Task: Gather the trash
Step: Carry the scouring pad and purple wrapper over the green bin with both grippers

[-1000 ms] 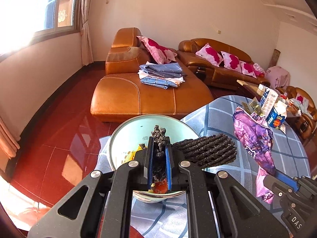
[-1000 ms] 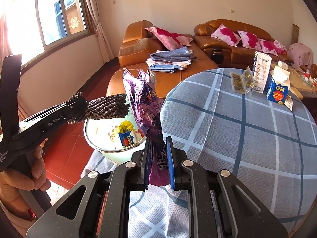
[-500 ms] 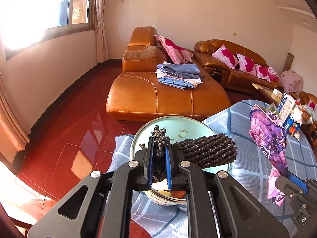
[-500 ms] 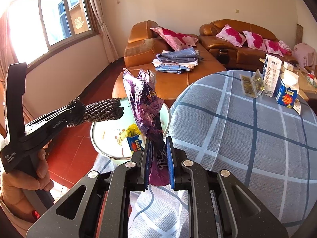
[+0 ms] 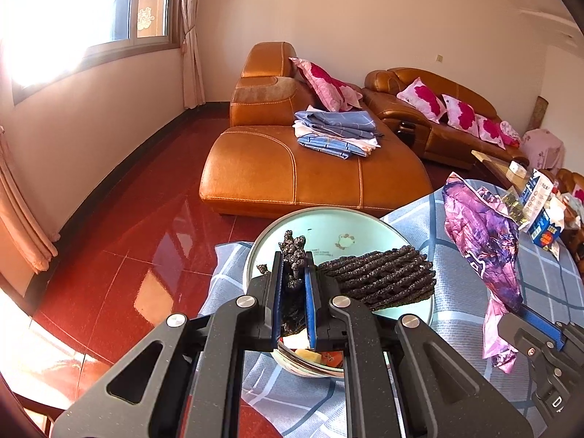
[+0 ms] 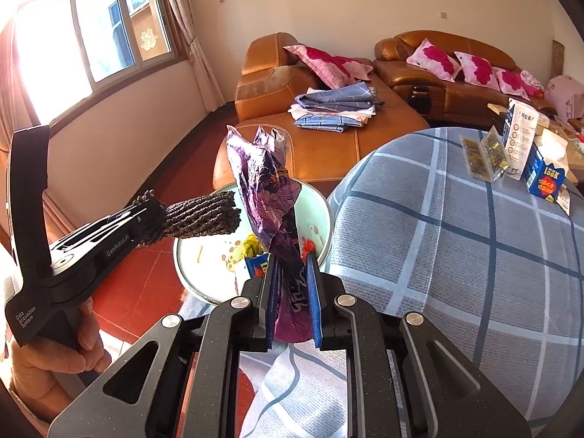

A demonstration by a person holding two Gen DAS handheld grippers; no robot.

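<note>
Both grippers carry trash. Low in the left wrist frame, the left gripper [image 5: 294, 292] is clamped on a dark knitted mat [image 5: 379, 283] hanging over the pale green basin [image 5: 328, 226]. Over the last second that basin has slid from frame centre toward the lower middle and more red floor shows, so the hands have drawn back and up. Low in the right wrist frame, the right gripper [image 6: 292, 292] pinches a purple wrapper [image 6: 266, 197] upright just above the basin. Dropping both in looks like the next step.
</note>
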